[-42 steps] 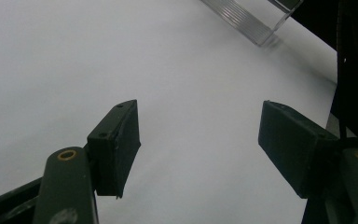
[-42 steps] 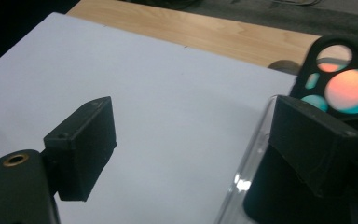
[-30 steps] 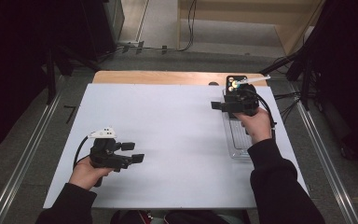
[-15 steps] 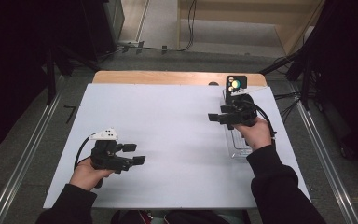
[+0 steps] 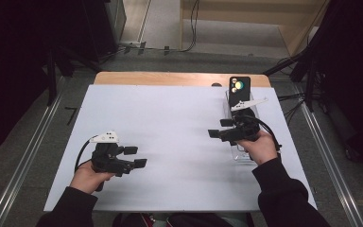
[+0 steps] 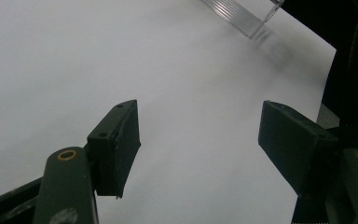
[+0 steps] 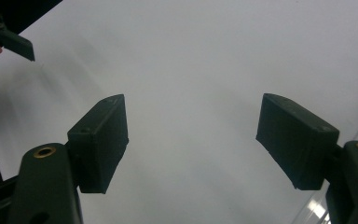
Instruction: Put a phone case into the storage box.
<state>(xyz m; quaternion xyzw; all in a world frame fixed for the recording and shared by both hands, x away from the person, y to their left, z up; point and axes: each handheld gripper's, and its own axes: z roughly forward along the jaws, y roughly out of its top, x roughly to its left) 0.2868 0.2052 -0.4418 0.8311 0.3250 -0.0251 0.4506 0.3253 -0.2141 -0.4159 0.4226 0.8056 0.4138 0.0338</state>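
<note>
My left gripper (image 5: 136, 156) (image 6: 200, 126) hovers over the near left of the white table sheet (image 5: 170, 113), jaws open with nothing between them. My right gripper (image 5: 220, 128) (image 7: 191, 126) is at the right side, pointing left, jaws open and empty over bare sheet. Its hand lies over a long clear plastic tray (image 5: 254, 118) that runs front to back along the right edge. A black phone (image 5: 240, 87) with a round coloured badge stands upright at the tray's far end. The tray's corner (image 6: 242, 14) appears in the left gripper view.
A strip of wooden tabletop (image 5: 170, 78) shows behind the white sheet. Metal floor rails (image 5: 23, 161) run along both sides of the table. Dark equipment and cables stand at the far left and right. In the right gripper view the left gripper's jaw tip (image 7: 9, 42) shows far off.
My right gripper has drawn back along the clear tray toward the near edge, uncovering the phone. The left gripper has stayed put.
</note>
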